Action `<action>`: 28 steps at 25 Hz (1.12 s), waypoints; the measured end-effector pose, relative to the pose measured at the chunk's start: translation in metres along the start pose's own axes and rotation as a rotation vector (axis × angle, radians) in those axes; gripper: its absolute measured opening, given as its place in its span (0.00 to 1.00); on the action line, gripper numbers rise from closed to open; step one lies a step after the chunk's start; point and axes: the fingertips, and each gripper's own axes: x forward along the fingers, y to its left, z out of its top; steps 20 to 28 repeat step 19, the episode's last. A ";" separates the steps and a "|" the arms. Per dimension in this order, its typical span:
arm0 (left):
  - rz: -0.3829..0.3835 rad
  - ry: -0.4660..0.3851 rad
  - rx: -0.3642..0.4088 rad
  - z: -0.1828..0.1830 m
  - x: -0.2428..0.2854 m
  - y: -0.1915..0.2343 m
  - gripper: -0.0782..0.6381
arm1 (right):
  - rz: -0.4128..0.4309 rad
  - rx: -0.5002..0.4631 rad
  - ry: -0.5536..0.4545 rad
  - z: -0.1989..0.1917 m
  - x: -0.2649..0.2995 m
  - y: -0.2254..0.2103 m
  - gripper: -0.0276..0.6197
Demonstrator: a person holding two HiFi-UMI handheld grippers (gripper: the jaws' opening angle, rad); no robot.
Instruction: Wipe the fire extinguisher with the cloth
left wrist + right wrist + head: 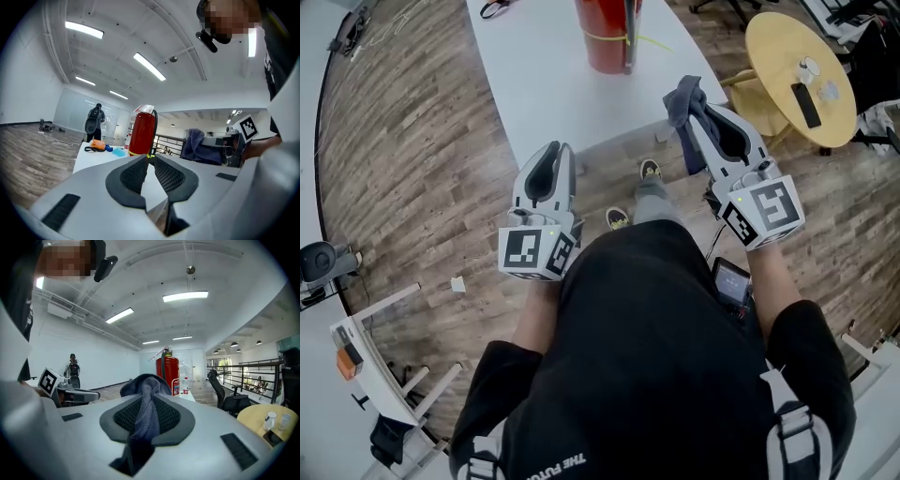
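Observation:
A red fire extinguisher (pixel 605 37) stands upright on the long white table (pixel 544 75), ahead of both grippers. My right gripper (pixel 701 117) is held off the table's near end and is shut on a grey-blue cloth (pixel 684 101), which bunches out past its tips. In the right gripper view the cloth (pixel 145 411) runs between the dark pads, with the extinguisher (pixel 168 371) beyond it. My left gripper (pixel 555 155) hangs over the floor near the table's end, shut with nothing in it. Past its touching tips (pixel 150 158) the extinguisher (pixel 140 136) stands some way off.
A round yellow table (pixel 773 47) with a dark handset (pixel 806 105) and small cups is at the right. An orange object (pixel 97 145) lies on the far end of the white table. A person (pixel 93 122) stands beyond it. An office chair (pixel 225 397) is at the right.

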 end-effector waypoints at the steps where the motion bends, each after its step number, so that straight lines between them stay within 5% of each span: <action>1: 0.000 0.002 0.000 -0.001 0.001 0.000 0.20 | 0.003 0.002 0.001 0.000 0.000 0.000 0.16; 28: -0.011 0.000 0.005 0.000 0.009 -0.004 0.20 | 0.034 -0.050 0.000 -0.002 0.005 0.010 0.16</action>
